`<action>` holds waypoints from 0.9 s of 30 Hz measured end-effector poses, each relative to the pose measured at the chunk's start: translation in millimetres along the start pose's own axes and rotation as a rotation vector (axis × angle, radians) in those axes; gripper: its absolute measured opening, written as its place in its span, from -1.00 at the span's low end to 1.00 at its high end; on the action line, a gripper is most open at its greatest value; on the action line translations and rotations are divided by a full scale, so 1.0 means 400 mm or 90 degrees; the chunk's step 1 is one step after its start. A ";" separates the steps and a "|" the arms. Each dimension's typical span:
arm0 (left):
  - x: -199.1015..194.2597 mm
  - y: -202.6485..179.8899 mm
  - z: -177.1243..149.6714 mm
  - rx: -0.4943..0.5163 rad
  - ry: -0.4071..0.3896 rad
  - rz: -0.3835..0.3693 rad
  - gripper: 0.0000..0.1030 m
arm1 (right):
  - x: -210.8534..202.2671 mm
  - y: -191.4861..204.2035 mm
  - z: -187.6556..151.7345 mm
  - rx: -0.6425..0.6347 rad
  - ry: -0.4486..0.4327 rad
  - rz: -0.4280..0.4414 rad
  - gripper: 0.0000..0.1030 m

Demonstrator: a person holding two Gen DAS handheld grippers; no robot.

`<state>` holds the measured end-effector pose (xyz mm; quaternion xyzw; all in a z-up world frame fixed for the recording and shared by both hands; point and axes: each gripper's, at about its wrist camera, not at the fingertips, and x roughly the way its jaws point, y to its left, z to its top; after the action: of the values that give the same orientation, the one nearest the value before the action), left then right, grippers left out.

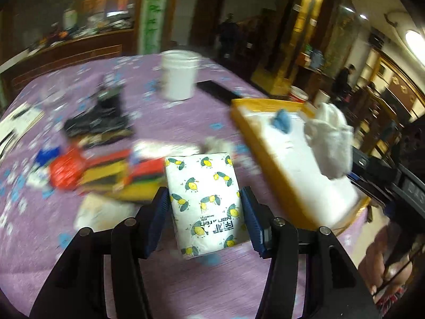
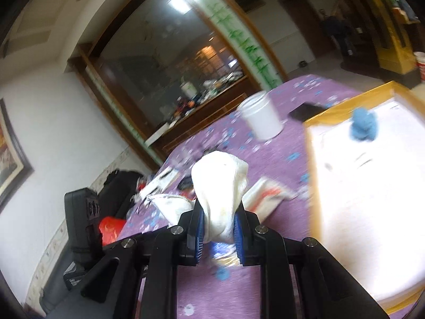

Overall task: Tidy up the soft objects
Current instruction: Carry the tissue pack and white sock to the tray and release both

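Above the purple bench (image 1: 186,122), with left tongs (image 1: 205,202) pinching the lemon-print tissue pack (image 1: 204,202) and right tongs (image 2: 219,224) pinching the white cloth (image 2: 220,186), best carried level over the yellow-rimmed tray (image 1: 241,117), then lowered before letting go.

Lemon-print tissue pack (image 1: 205,202) — upright, pinched; white cloth (image 2: 220,188) — bunched, clamped above the table.
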<state>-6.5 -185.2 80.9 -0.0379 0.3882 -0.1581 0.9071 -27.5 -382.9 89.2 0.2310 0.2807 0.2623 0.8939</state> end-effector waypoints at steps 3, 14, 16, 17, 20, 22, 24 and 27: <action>0.027 -0.089 0.037 0.040 0.003 -0.023 0.03 | -0.055 -0.052 0.049 0.019 -0.014 -0.032 -0.62; 0.158 -0.292 0.144 0.097 0.070 -0.080 0.03 | -0.185 -0.232 0.184 0.073 -0.034 -0.157 -0.62; 0.175 -0.319 0.148 0.102 0.082 -0.088 0.03 | -0.191 -0.254 0.206 0.079 -0.030 -0.170 -0.62; 0.186 -0.333 0.150 0.103 0.088 -0.094 0.03 | -0.194 -0.259 0.212 0.076 -0.028 -0.178 -0.62; 0.217 -0.366 0.156 0.111 0.102 -0.101 0.03 | -0.195 -0.276 0.240 0.071 -0.022 -0.203 -0.61; 0.245 -0.390 0.160 0.121 0.115 -0.096 0.03 | -0.177 -0.288 0.259 0.070 -0.010 -0.222 -0.61; 0.283 -0.411 0.163 0.125 0.137 -0.099 0.03 | -0.157 -0.311 0.281 0.067 0.006 -0.242 -0.61; 0.319 -0.437 0.162 0.125 0.158 -0.098 0.03 | -0.103 -0.358 0.319 0.070 0.042 -0.269 -0.61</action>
<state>77.7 -394.7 70.9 0.0407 0.4759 -0.2678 0.8368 71.6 -549.8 118.5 0.2064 0.3661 0.0606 0.9054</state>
